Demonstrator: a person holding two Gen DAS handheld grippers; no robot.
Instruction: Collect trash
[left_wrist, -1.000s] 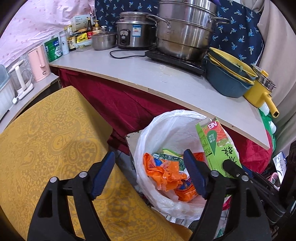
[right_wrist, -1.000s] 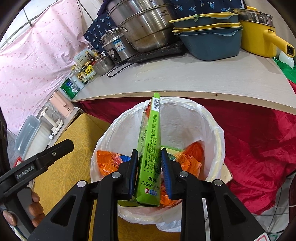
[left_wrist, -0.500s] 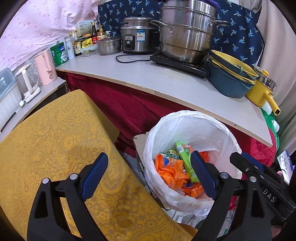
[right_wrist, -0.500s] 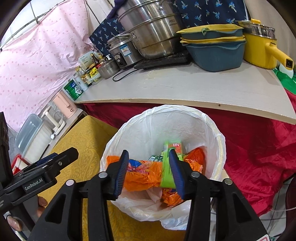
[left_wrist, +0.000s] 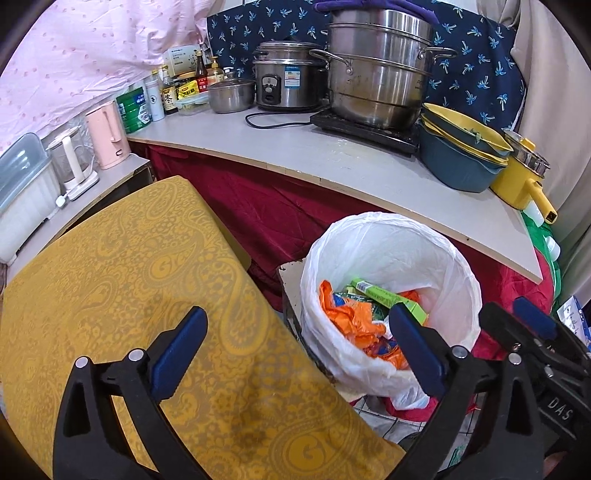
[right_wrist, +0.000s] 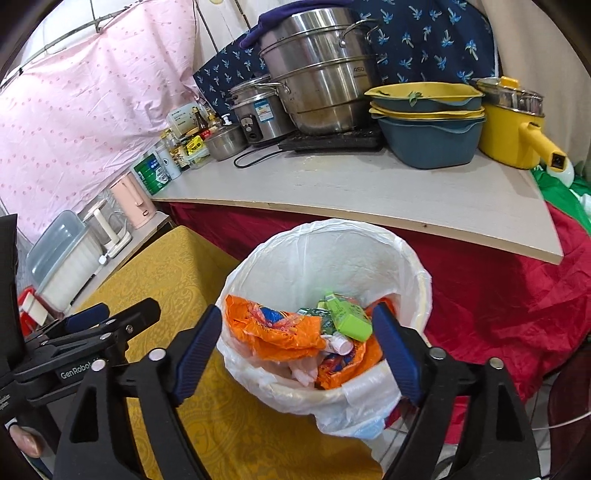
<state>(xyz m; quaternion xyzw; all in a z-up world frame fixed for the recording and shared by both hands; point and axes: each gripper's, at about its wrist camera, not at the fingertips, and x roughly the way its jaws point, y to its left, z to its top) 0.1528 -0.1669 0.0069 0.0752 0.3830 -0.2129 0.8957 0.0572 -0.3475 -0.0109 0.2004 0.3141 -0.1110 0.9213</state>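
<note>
Running across the back of both views, the grey counter carries a tall steel steamer pot, a rice cooker, stacked blue and yellow basins and a yellow saucepan, with dark red cloth hanging below its edge. Nearer, a table under a yellow patterned cloth fills the lower left of the left wrist view. Just beside its right edge stands the trash bin, lined with a white plastic bag. Inside lie crumpled orange wrappers and, resting tilted on top of them, the green carton; a small white bottle shows just beneath the carton. The right gripper hangs above the near rim of the bin, its blue-padded jaws spread wide and holding nothing, the carton lying free between and beyond them. The left gripper hovers over the corner of the yellow cloth, its jaws likewise spread apart and empty, one finger over the cloth and the other in front of the bin's left side
</note>
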